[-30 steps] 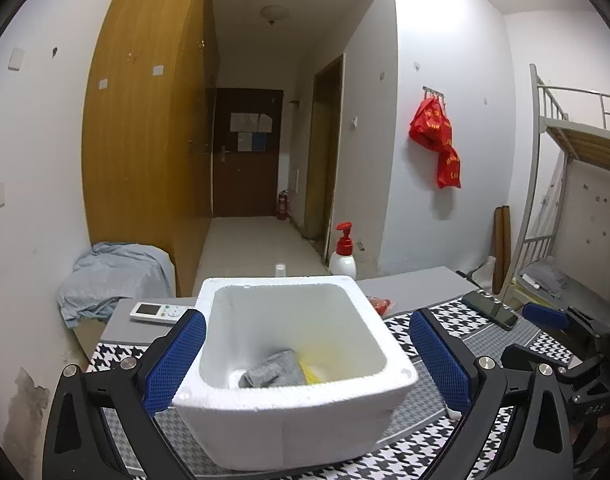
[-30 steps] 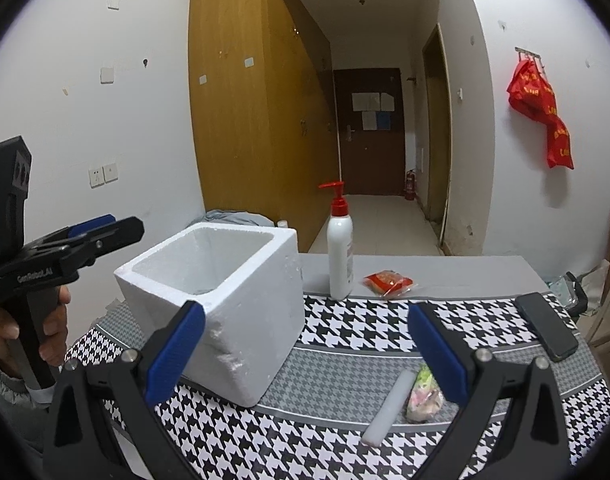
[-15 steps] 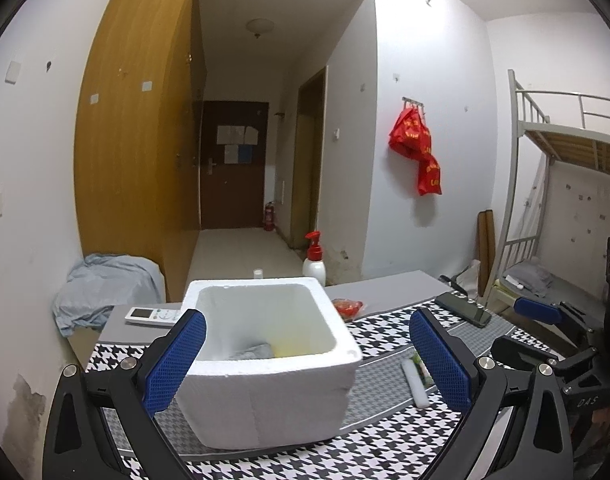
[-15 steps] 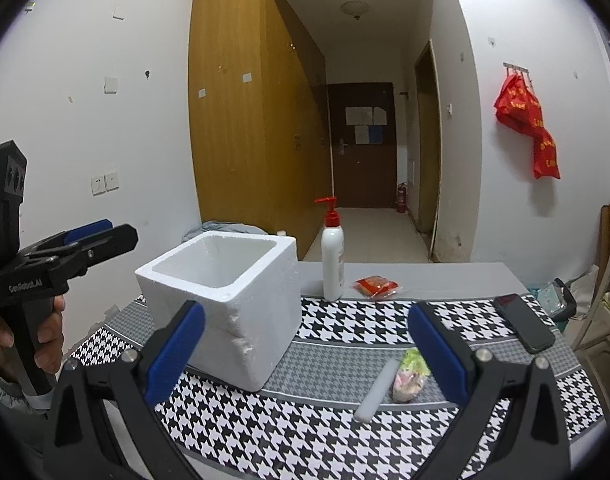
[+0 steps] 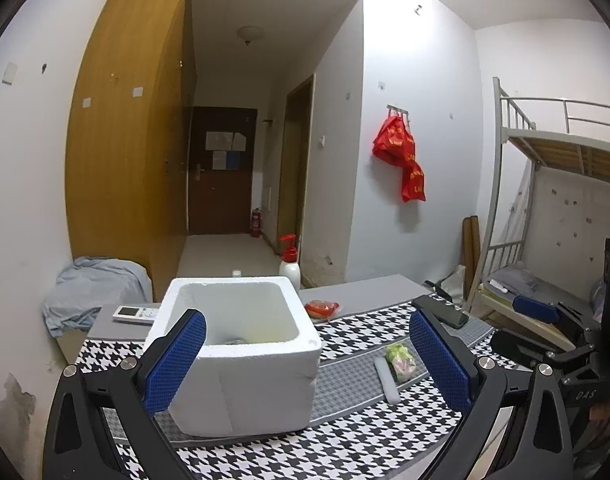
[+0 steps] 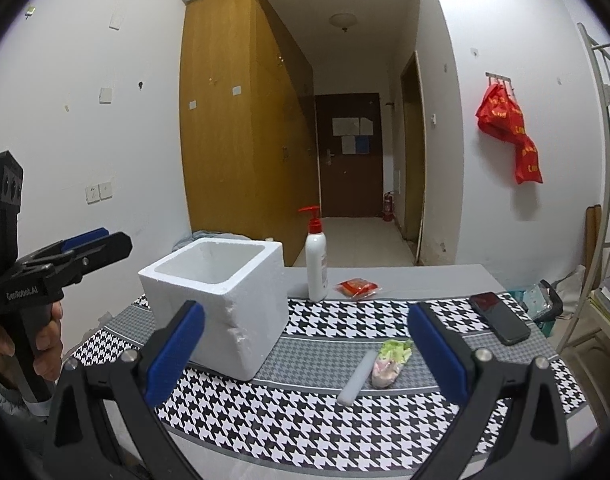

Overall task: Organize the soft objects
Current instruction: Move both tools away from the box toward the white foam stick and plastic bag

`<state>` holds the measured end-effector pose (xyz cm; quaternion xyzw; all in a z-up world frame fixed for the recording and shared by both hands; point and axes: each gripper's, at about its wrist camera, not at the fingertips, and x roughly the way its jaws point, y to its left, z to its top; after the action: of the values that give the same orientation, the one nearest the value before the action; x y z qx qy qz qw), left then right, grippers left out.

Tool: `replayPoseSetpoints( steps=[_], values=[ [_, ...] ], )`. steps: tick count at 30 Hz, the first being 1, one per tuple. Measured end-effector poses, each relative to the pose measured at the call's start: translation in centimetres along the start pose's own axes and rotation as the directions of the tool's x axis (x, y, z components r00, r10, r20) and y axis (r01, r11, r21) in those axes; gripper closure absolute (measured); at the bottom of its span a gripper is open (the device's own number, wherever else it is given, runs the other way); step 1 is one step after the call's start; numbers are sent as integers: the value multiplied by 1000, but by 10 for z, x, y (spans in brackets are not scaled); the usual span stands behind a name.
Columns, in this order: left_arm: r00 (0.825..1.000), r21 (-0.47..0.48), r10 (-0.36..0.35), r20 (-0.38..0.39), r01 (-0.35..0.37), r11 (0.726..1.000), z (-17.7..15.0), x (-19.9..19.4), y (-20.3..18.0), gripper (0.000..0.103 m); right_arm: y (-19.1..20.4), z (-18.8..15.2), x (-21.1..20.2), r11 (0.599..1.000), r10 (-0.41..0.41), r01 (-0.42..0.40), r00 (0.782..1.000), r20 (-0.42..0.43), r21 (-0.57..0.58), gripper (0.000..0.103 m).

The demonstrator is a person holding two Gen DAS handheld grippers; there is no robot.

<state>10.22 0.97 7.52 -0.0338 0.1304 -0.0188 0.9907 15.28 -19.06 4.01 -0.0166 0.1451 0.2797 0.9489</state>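
A white foam box [image 5: 241,344] stands on the houndstooth table cloth [image 5: 345,440]; it also shows in the right wrist view [image 6: 221,300]. A grey cloth [image 5: 235,341] lies barely visible inside it. A white foam stick [image 6: 357,378] and a green-pink soft bag [image 6: 389,362] lie right of the box, seen too in the left wrist view as stick [image 5: 387,378] and bag [image 5: 401,360]. A red packet [image 6: 357,287] lies at the back. My left gripper [image 5: 305,364] is open and empty, in front of the box. My right gripper [image 6: 305,352] is open and empty, above the table's front.
A pump bottle [image 6: 317,264] stands behind the box. A black phone [image 6: 499,318] lies at the right. A white remote [image 5: 135,314] lies left of the box. A bunk bed [image 5: 553,200] stands at the right; a blue-grey cloth heap [image 5: 89,288] at the left.
Both grippers have pulled back and up from the table; the box looks smaller and farther. The left wrist view now shows the stick and bag. Both grippers stay open.
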Motion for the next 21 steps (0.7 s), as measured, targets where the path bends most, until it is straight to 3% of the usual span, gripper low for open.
replayPoseSetpoints(
  steps=[21],
  values=[
    [998, 22, -56, 8, 55, 998, -9, -7, -23, 1, -16, -6, -26, 997, -78, 77, 997, 24, 19, 1]
  ],
)
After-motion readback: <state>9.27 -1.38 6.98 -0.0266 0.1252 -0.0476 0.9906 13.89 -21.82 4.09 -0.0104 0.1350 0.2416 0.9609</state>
